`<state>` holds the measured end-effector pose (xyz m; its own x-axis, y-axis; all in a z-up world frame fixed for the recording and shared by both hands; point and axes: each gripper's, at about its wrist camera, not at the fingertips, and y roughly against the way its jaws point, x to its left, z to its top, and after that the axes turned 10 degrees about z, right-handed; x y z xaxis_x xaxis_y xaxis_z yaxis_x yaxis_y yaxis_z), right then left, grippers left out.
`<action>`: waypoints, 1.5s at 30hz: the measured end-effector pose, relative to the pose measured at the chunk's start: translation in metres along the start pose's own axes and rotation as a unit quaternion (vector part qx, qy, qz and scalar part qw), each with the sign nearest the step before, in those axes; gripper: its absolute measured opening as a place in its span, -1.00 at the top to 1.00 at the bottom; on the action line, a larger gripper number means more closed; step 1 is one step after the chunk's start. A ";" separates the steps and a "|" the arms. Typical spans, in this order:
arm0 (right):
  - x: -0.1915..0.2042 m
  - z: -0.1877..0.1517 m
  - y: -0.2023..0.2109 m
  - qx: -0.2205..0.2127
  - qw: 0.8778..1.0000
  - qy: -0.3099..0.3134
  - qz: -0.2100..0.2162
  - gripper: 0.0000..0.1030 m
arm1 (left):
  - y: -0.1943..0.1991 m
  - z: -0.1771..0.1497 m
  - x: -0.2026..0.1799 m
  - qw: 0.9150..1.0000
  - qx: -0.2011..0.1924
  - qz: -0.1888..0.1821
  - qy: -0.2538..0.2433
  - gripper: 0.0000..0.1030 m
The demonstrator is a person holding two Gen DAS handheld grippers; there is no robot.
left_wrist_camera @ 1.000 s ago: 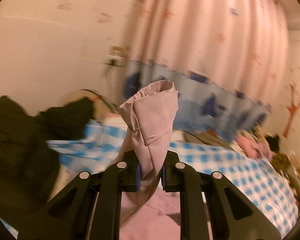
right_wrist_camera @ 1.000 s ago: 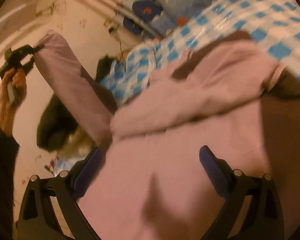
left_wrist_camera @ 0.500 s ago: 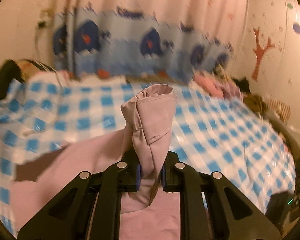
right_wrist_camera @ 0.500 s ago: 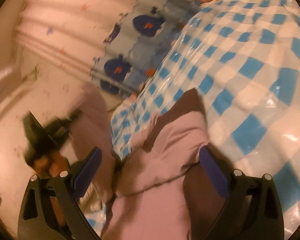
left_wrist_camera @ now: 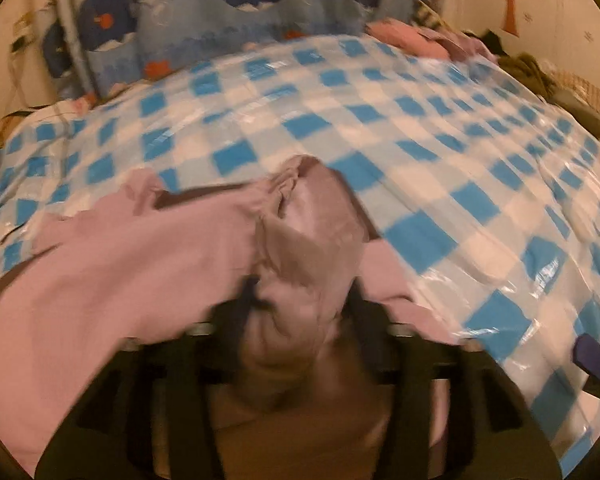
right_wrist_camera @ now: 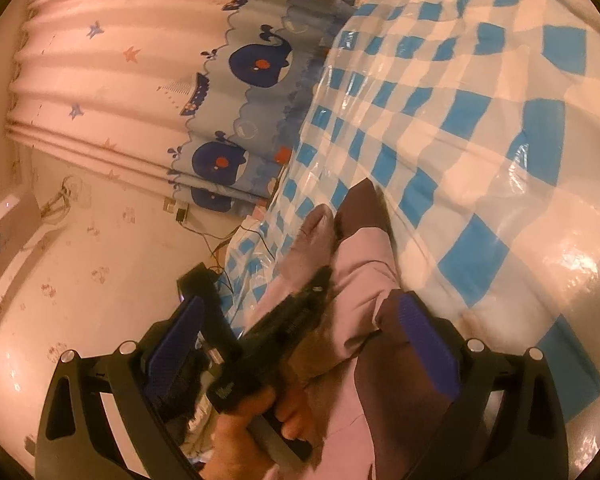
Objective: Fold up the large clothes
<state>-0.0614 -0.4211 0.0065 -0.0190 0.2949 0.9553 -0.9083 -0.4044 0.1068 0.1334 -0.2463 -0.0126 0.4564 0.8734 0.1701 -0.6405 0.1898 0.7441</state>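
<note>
In the left wrist view, the left claw [left_wrist_camera: 300, 304] is clamped on a bunched fold of the pale pink cloth garment [left_wrist_camera: 120, 280], which sprawls across the near left part of the bed's glossy blue-and-white checked plastic cover [left_wrist_camera: 440, 140], with a whale-print blue curtain [left_wrist_camera: 240, 12] behind and a heap of pink and dark clothes [left_wrist_camera: 428, 40] at the far edge. In the right wrist view, the right claw [right_wrist_camera: 300, 344] gapes wide with nothing between its blue pads [right_wrist_camera: 428, 344], hovering over the garment [right_wrist_camera: 364, 272], while the left claw [right_wrist_camera: 300, 304], held in the person's hand [right_wrist_camera: 256, 420], pinches the cloth just ahead of it at the bed's edge.
</note>
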 end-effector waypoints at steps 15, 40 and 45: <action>0.045 -0.003 -0.024 0.022 0.993 0.113 -0.007 -0.83 | 0.110 -0.031 0.170 0.982 -0.046 -0.051 0.177 -0.63; 0.030 -0.002 -0.168 0.254 0.902 0.297 -0.183 0.66 | 0.077 -0.138 0.359 0.940 0.009 0.044 0.339 -0.65; 0.007 0.020 -0.145 0.226 0.940 0.208 -0.150 0.23 | 0.041 -0.145 0.351 0.945 0.070 0.061 0.313 -0.69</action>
<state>0.0785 -0.3774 0.0030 -0.0368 0.7293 0.6832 -0.6297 -0.5478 0.5509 0.1775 0.1329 -0.0163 -0.0991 0.9873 -0.1238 -0.5575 0.0479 0.8288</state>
